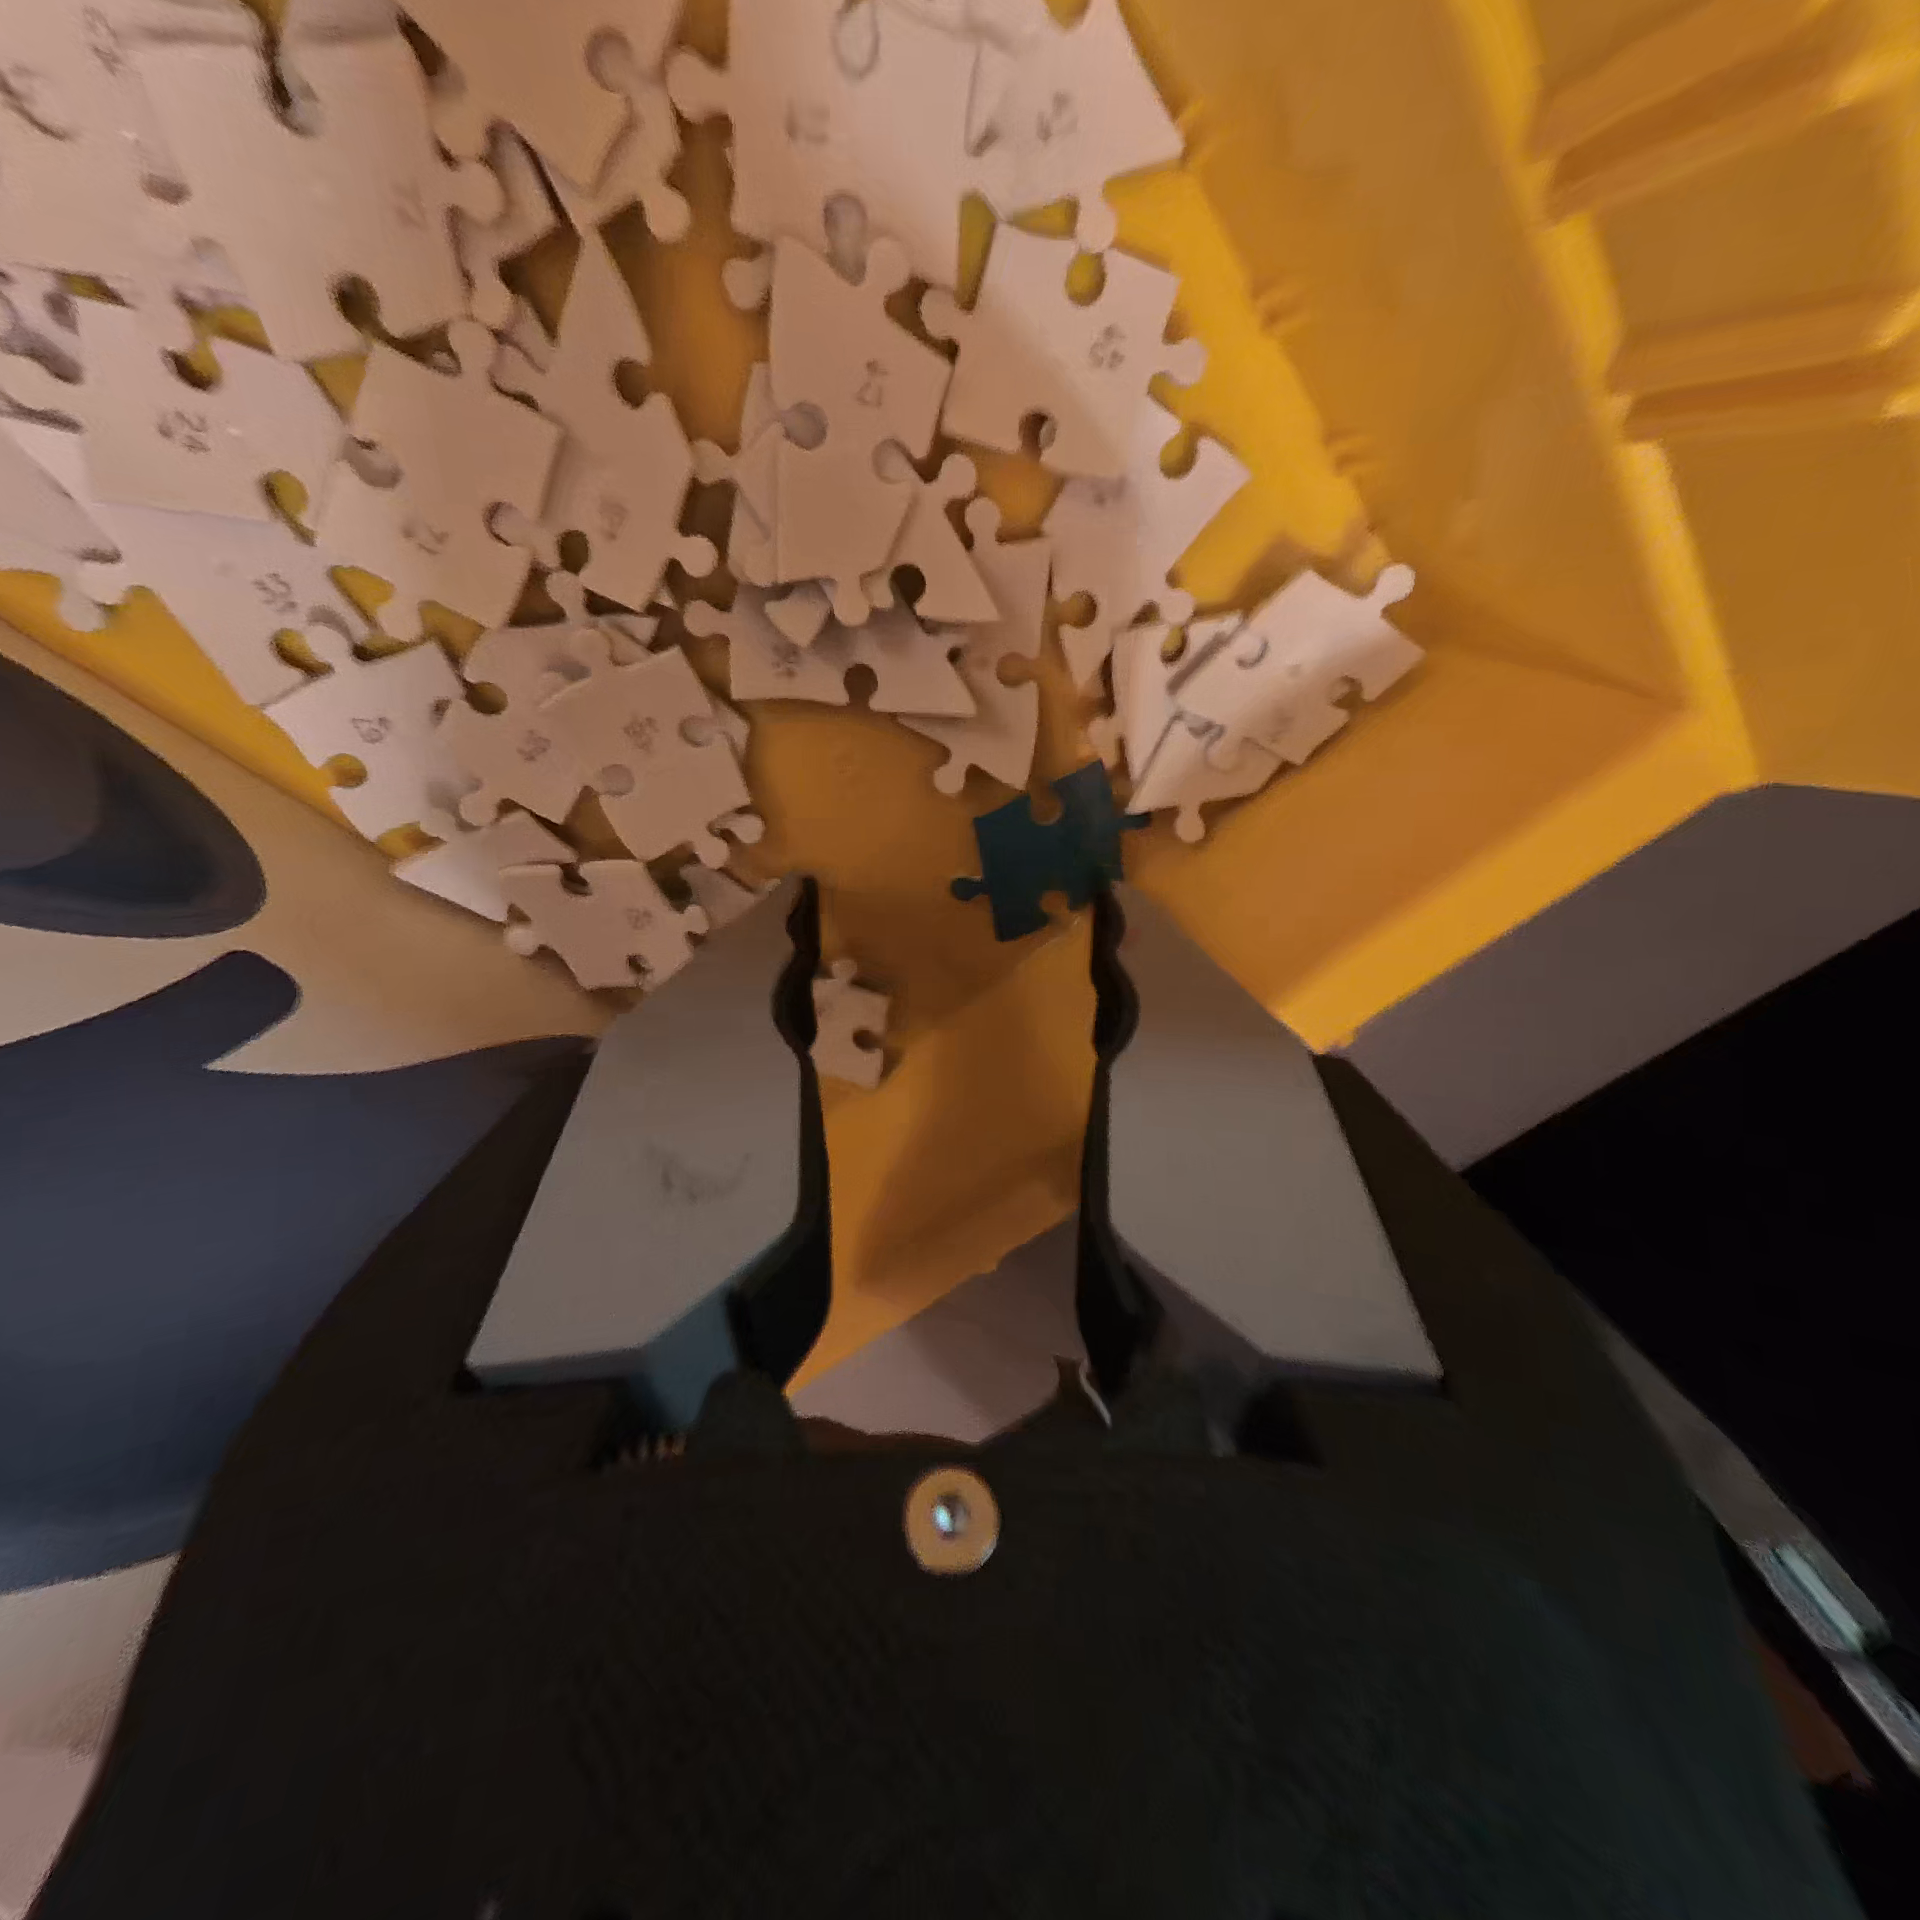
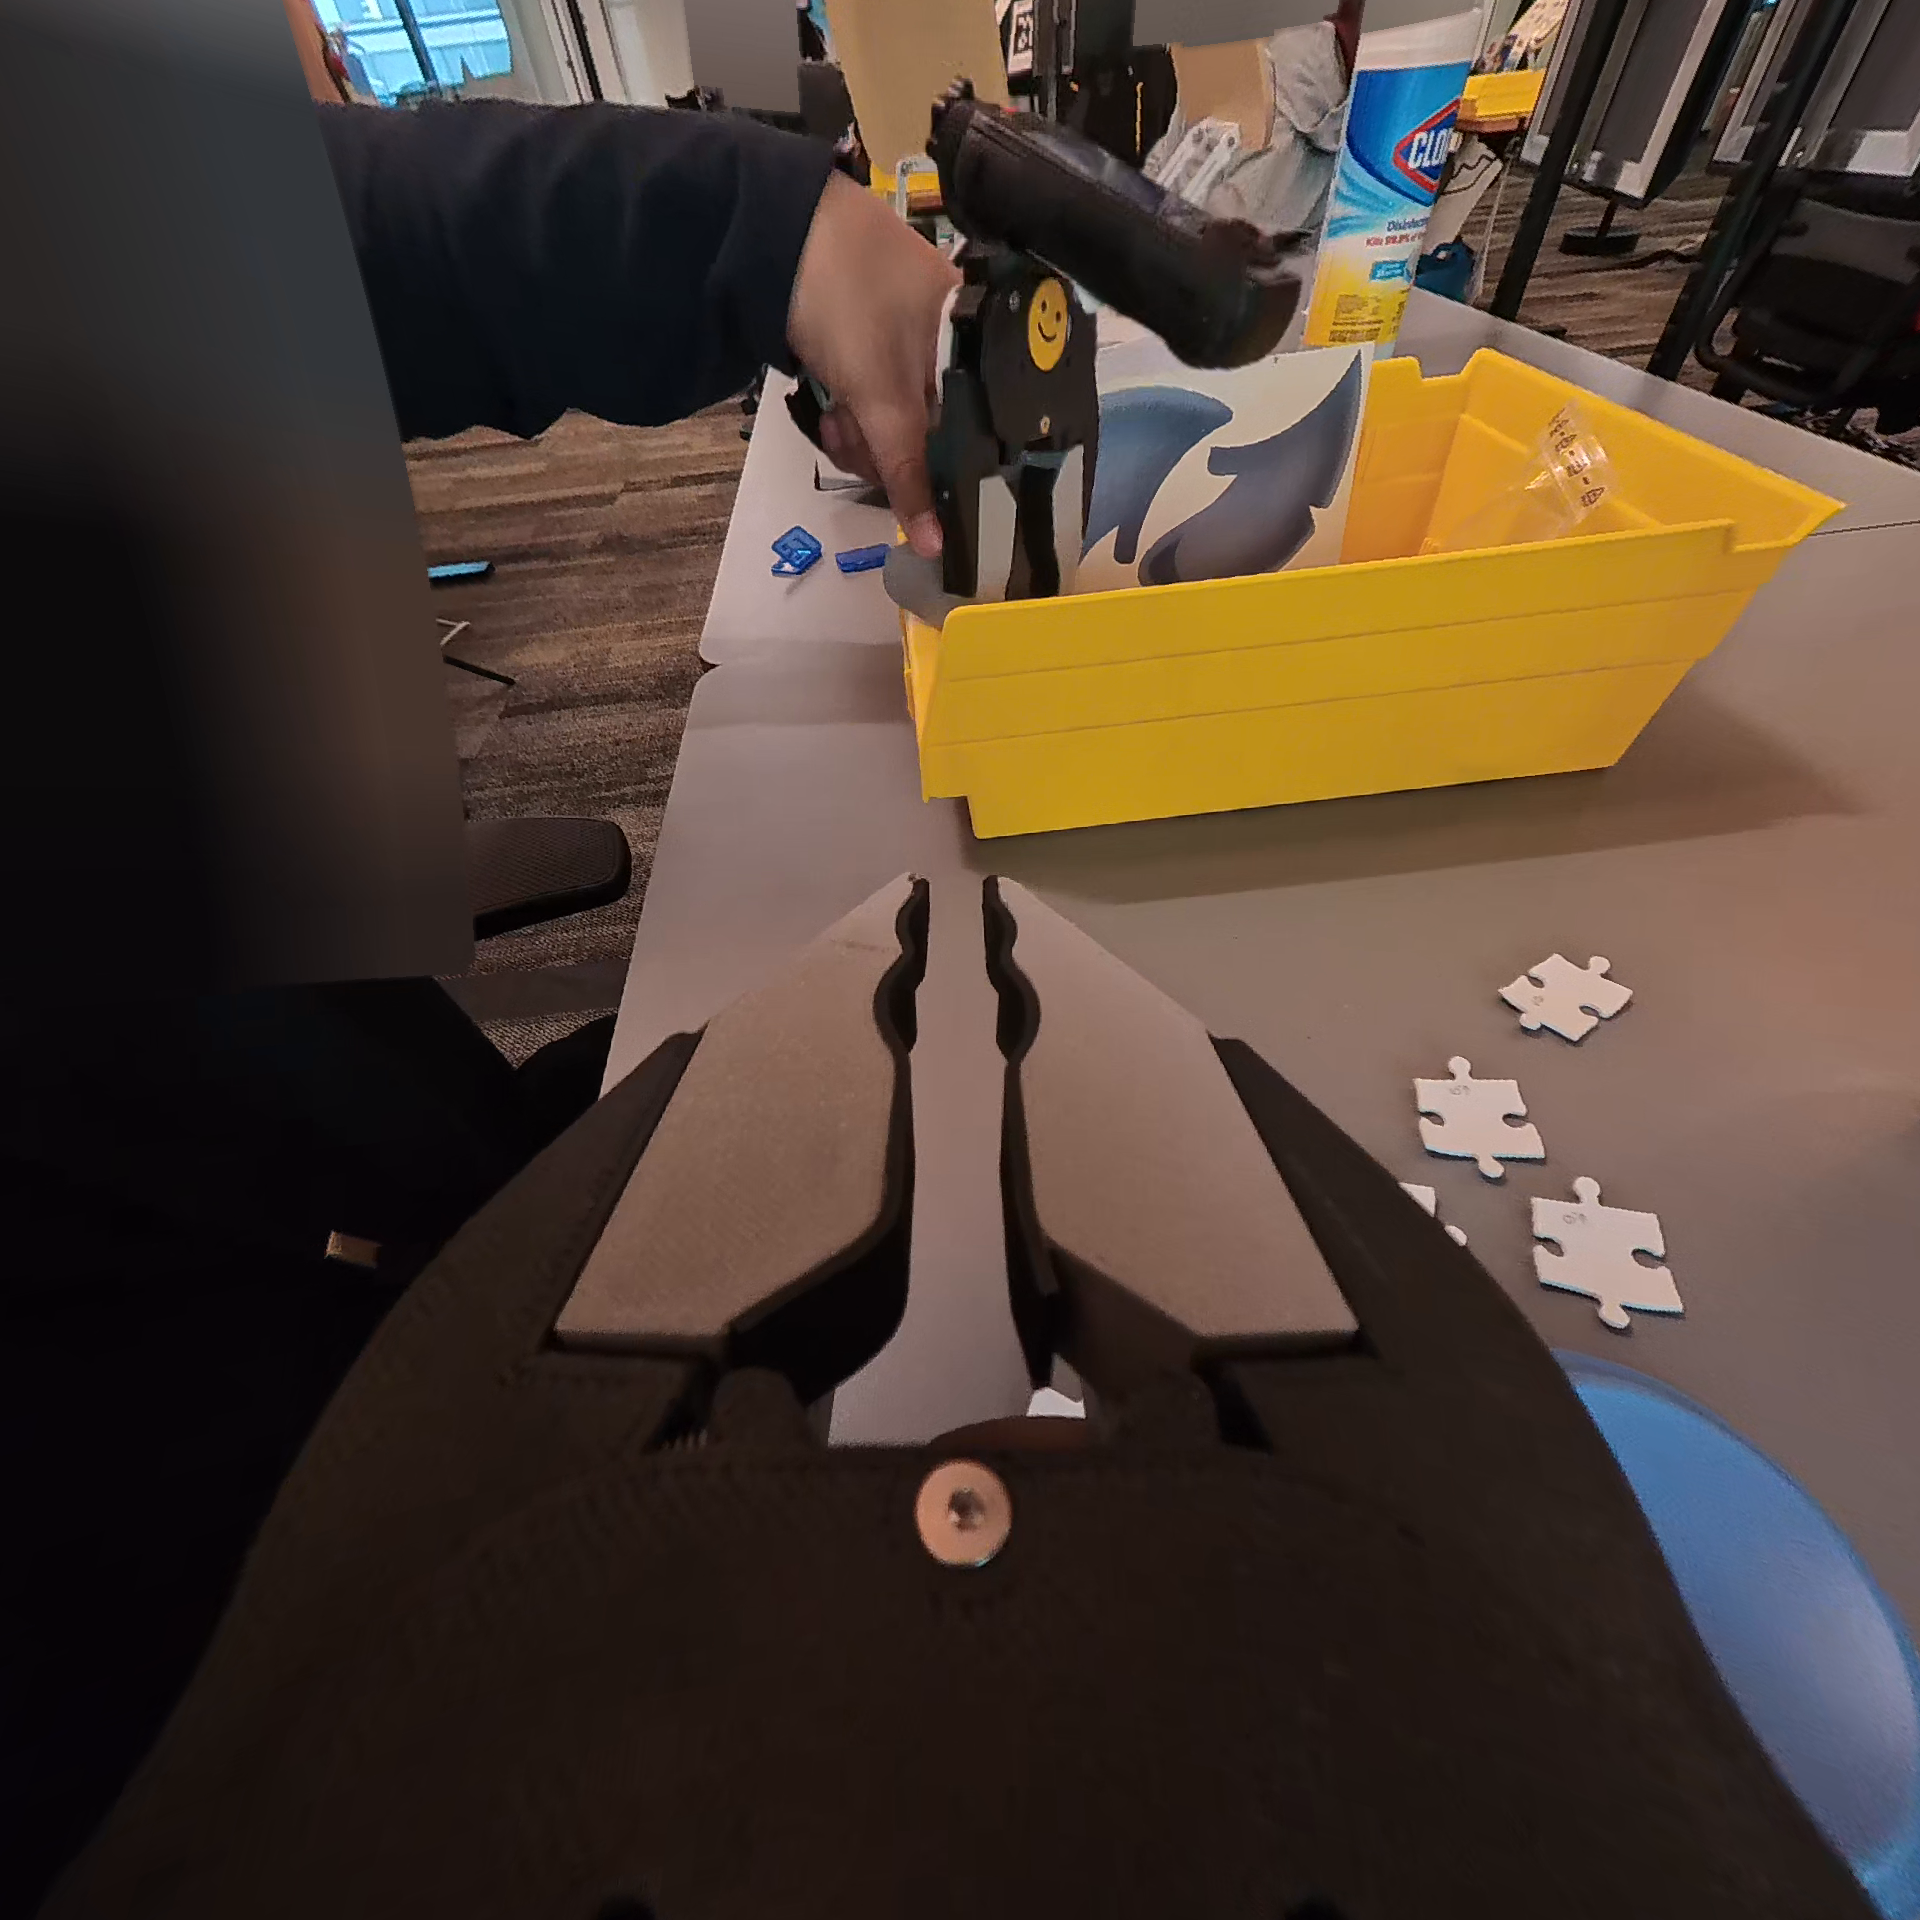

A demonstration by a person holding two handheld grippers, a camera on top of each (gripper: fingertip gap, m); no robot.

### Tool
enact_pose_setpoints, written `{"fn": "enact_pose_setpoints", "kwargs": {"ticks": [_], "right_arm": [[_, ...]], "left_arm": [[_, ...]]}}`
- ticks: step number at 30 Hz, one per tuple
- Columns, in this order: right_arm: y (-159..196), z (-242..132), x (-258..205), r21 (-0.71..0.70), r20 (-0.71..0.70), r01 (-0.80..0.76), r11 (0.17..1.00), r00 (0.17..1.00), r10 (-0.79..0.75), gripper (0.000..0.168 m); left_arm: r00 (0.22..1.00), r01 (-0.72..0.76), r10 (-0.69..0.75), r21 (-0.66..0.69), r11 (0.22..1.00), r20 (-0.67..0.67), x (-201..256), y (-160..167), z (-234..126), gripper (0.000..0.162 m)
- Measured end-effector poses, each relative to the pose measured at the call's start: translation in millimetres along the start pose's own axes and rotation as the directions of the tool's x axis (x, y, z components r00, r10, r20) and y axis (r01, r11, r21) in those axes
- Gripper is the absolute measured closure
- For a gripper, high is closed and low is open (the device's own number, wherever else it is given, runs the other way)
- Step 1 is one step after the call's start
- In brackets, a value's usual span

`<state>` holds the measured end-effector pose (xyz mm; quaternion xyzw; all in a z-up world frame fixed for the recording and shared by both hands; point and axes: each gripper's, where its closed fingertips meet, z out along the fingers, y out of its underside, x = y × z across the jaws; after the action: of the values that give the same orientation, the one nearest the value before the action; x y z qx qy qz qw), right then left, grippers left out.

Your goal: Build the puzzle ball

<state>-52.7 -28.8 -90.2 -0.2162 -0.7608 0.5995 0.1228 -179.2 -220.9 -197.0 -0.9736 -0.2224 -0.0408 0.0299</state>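
Observation:
In the left wrist view my left gripper (image 1: pixel 956 899) is open and empty, reaching down into the yellow bin (image 1: pixel 1455 520). Several white puzzle pieces (image 1: pixel 644 457) lie face down in a heap ahead of it. One dark blue piece (image 1: pixel 1049 862) sits just off the right fingertip, and a small white piece (image 1: pixel 852 1023) lies beside the left finger. In the right wrist view my right gripper (image 2: pixel 954 885) hovers over the grey table (image 2: pixel 1247 935), its jaws a narrow gap apart and empty. Three white pieces (image 2: pixel 1481 1117) lie to its right. The left gripper's body (image 2: pixel 1013 416) dips into the bin (image 2: pixel 1299 707).
A picture card (image 2: pixel 1226 468) and a clear plastic bag (image 2: pixel 1558 468) stand in the bin. A blue rounded object (image 2: pixel 1766 1610) is at the lower right. A wipes canister (image 2: pixel 1392 177) stands behind the bin. Small blue items (image 2: pixel 800 551) lie near the table's far left edge. About 25 cm separates my left fingertips from my right. My right gripper is the nearer one to the blue rounded object (image 2: pixel 1766 1610): about 20 cm, against 35 cm.

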Motion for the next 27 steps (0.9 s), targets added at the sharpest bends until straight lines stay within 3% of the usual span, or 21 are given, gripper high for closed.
{"fn": "enact_pose_setpoints", "kwargs": {"ticks": [8, 10, 12, 13, 16, 19, 21, 27], "right_arm": [[1.7, 0.9, -0.3, -0.011, -0.001, 0.005, 1.0, 1.0, -0.005, 0.162], [1.3, 0.0, -0.1, -0.008, -0.002, 0.004, 1.0, 1.0, -0.004, 0.162], [1.0, -0.8, -0.4, -0.007, -0.001, 0.005, 1.0, 1.0, -0.005, 0.162], [0.9, -1.1, -0.8, -0.006, 0.0, 0.007, 1.0, 1.0, -0.007, 0.162], [1.5, -1.0, -1.4, -0.01, -0.001, 0.012, 1.0, 1.0, -0.012, 0.161], [2.0, -0.9, -0.9, -0.012, -0.003, 0.012, 1.0, 1.0, -0.012, 0.162], [1.8, -1.2, -0.2, -0.01, -0.005, 0.009, 1.0, 1.0, -0.009, 0.162], [2.6, -0.3, -0.7, -0.015, -0.001, 0.01, 1.0, 1.0, -0.01, 0.162]], "left_arm": [[0.996, -0.019, 0.024, 0.061, 0.998, -0.089, 28.6, -18.0, 2.4, 0.128], [1.0, -0.027, 0.027, 0.017, 0.999, 0.016, 11.4, -11.7, 1.0, 0.127], [0.974, -0.054, 0.067, -0.065, 0.996, 0.217, -24.7, 2.1, -0.1, 0.15], [0.978, -0.055, 0.068, -0.068, 0.996, 0.198, -25.7, 4.9, 1.8, 0.162], [0.992, -0.001, 0.005, -0.032, 0.999, 0.124, -25.7, 3.9, 1.4, 0.162], [0.994, 0.01, -0.01, -0.003, 1.0, 0.107, -26.8, 2.3, -1.1, 0.128], [1.0, 0.009, -0.009, 0.005, 1.0, 0.003, -10.3, 2.5, -1.4, 0.109], [0.998, -0.054, 0.053, -0.017, 0.998, -0.036, 8.3, -1.2, 1.0, 0.125]]}}
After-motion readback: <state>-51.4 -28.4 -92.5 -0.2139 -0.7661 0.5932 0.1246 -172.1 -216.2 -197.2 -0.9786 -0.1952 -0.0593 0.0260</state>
